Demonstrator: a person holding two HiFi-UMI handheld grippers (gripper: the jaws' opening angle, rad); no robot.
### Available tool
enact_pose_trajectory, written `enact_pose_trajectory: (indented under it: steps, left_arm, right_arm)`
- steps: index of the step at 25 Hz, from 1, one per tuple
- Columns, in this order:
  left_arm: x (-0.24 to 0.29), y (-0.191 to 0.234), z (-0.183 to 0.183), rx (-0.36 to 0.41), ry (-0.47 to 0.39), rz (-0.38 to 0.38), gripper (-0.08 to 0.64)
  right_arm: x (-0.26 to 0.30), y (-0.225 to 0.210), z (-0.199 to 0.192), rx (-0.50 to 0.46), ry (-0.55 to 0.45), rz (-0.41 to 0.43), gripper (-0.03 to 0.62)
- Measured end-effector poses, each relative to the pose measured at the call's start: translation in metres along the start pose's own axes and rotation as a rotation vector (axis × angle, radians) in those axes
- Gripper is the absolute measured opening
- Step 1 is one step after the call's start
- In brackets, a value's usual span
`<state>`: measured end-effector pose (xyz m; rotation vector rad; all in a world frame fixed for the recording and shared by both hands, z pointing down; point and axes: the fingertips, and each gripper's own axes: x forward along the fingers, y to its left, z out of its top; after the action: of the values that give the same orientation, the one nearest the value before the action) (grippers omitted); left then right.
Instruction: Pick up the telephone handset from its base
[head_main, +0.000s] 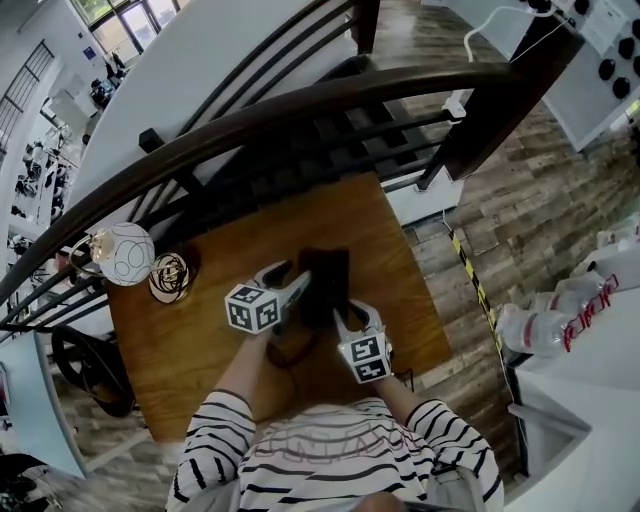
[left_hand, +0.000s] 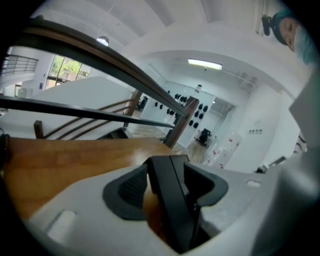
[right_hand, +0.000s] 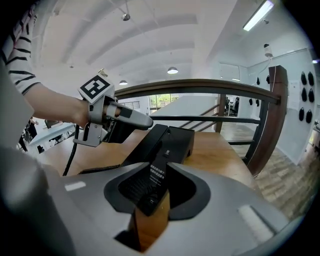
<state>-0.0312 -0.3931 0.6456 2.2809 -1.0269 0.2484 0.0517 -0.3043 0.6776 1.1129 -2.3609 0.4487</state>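
A black telephone (head_main: 325, 272) lies in the middle of a wooden table (head_main: 180, 350). My left gripper (head_main: 300, 287) reaches in at its left side, my right gripper (head_main: 346, 314) at its near right end. In the left gripper view a black edge of the phone (left_hand: 172, 200) stands between the open jaws (left_hand: 167, 187), with bare wood showing beside the left pad. In the right gripper view the phone (right_hand: 172, 140) stretches away, and its narrow near end with a white-print label lies between the open jaws (right_hand: 157, 190). The left gripper (right_hand: 132, 122) hangs over the phone's left side. Which part is the handset I cannot tell.
A coiled cord (right_hand: 95, 170) trails off the phone toward me. A white patterned globe (head_main: 125, 253) and a round wire ornament (head_main: 170, 275) stand at the table's left. A dark curved railing (head_main: 300, 110) runs behind the table. Plastic bottles (head_main: 540, 325) lie on a white bench, right.
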Motion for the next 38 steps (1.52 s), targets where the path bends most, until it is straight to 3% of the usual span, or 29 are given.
enact_pose_trajectory:
  steps: [11,17,38]
  left_arm:
    - [0.021,0.003,-0.038,-0.128,0.103,-0.033,0.233]
    - [0.026,0.002,-0.045,-0.159,0.135,-0.055,0.218]
    - [0.014,0.005,-0.049,-0.227,0.237,0.032,0.160]
  right_arm:
    - [0.019,-0.008,-0.016,0.001,0.030,0.010,0.069]
    - [0.022,-0.012,-0.015,-0.011,0.024,-0.010,0.038]
    - [0.020,-0.011,-0.013,-0.033,0.034,-0.036,0.023]
